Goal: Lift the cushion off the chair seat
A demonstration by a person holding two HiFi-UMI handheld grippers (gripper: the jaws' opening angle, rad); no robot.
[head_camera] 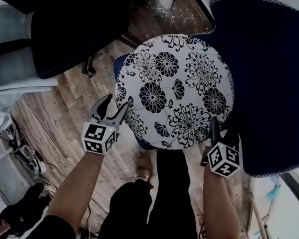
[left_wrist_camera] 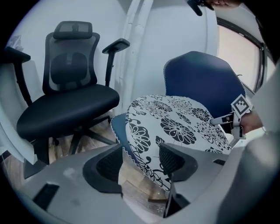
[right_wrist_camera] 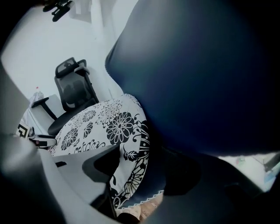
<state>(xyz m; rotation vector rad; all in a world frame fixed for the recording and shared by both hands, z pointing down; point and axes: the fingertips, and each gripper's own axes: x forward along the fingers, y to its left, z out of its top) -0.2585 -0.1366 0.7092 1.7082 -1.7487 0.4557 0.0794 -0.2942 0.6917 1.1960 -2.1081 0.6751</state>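
A round white cushion [head_camera: 173,90] printed with black flowers lies on the seat of a dark blue chair [head_camera: 280,76]. My left gripper [head_camera: 115,105] sits at the cushion's front left rim with its jaws open. In the left gripper view the cushion [left_wrist_camera: 175,122] has its rim between the jaws of the left gripper [left_wrist_camera: 140,162], and a gap shows beside the left pad. My right gripper [head_camera: 223,128] is open at the front right rim, by the chair's back. In the right gripper view the cushion [right_wrist_camera: 100,122] runs its edge between the spread jaws of the right gripper [right_wrist_camera: 135,170].
A black office chair [head_camera: 58,29] stands to the left on the wooden floor [head_camera: 61,108]. Cables and clutter [head_camera: 20,151] lie at lower left. The person's legs [head_camera: 146,205] stand just in front of the blue chair. A white post [left_wrist_camera: 131,43] rises behind the chairs.
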